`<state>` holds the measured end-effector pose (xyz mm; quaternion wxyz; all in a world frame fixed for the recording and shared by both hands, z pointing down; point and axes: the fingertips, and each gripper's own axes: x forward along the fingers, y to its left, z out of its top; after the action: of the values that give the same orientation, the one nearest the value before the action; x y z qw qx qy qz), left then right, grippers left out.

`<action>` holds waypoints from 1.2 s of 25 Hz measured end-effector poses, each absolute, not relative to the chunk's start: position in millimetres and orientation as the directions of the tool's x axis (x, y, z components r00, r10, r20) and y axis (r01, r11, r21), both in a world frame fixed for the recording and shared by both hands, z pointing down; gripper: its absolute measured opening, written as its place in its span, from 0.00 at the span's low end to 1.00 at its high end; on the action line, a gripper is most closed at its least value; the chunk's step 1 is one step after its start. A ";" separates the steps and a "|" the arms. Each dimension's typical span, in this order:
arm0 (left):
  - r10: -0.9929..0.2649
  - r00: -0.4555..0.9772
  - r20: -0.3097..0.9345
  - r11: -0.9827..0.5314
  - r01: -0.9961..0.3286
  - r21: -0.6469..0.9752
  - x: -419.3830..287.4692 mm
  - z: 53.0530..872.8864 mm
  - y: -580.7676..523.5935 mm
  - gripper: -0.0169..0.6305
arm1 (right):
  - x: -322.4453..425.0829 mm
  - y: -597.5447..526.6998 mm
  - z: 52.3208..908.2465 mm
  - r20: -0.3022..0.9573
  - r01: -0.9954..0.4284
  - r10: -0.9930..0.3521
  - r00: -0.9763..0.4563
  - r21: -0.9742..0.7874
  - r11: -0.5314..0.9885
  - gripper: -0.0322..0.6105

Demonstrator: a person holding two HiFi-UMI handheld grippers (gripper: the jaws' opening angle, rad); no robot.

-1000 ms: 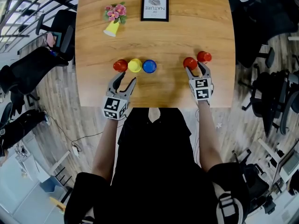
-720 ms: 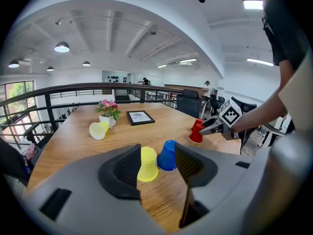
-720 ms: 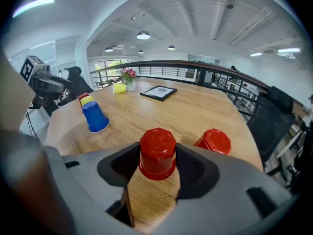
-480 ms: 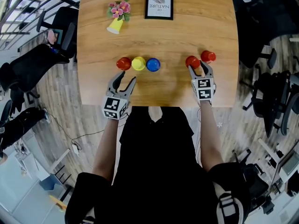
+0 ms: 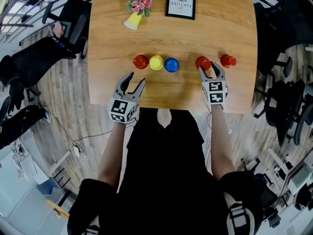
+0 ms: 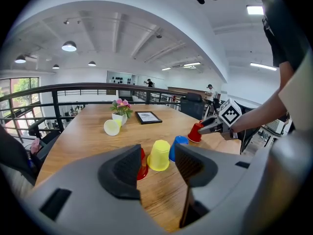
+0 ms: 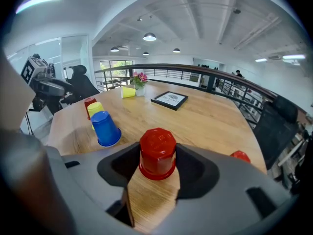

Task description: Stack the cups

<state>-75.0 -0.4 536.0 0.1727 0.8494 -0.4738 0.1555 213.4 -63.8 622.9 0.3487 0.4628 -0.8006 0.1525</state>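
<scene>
Three upturned cups stand in a row on the wooden table (image 5: 112, 38): red (image 5: 141, 61), yellow (image 5: 156, 62) and blue (image 5: 171, 64). To their right, my right gripper (image 5: 210, 68) is shut on another red cup (image 7: 157, 151), its jaws having just been closing on the cup's sides; the cup stands upright on the wood. A third red cup (image 5: 228, 60) stands apart at the far right. My left gripper (image 5: 136, 78) hangs open and empty near the front edge, just short of the row's red cup (image 6: 142, 164).
At the back of the table stand a framed picture (image 5: 180, 2) and a small flower pot (image 5: 140, 3) with a pale yellow cup (image 5: 132, 21) lying beside it. Office chairs and a railing surround the table. Bare wood lies between the blue cup and the held cup.
My right gripper has carried its red cup left, away from the far-right red cup and toward the blue one. The left gripper has drifted a little left along the front edge.
</scene>
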 end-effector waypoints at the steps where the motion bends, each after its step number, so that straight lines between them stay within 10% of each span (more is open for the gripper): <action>1: -0.751 0.502 0.429 -0.491 -0.859 0.145 -79.3 536.3 0.7 0.38 | 208.2 -63.9 622.2 0.701 -0.844 -0.633 -0.330 0.081 0.530 0.42; 30: -0.759 0.519 0.393 -0.495 -0.852 0.169 -142.6 525.2 -2.9 0.38 | 69.2 -70.8 538.6 0.655 -0.723 -0.586 -0.477 0.086 0.685 0.42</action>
<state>-142.6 -2.9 525.2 0.1732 0.8541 -0.4717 0.1343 69.2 -70.8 538.6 0.3383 0.3834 -0.8534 0.1016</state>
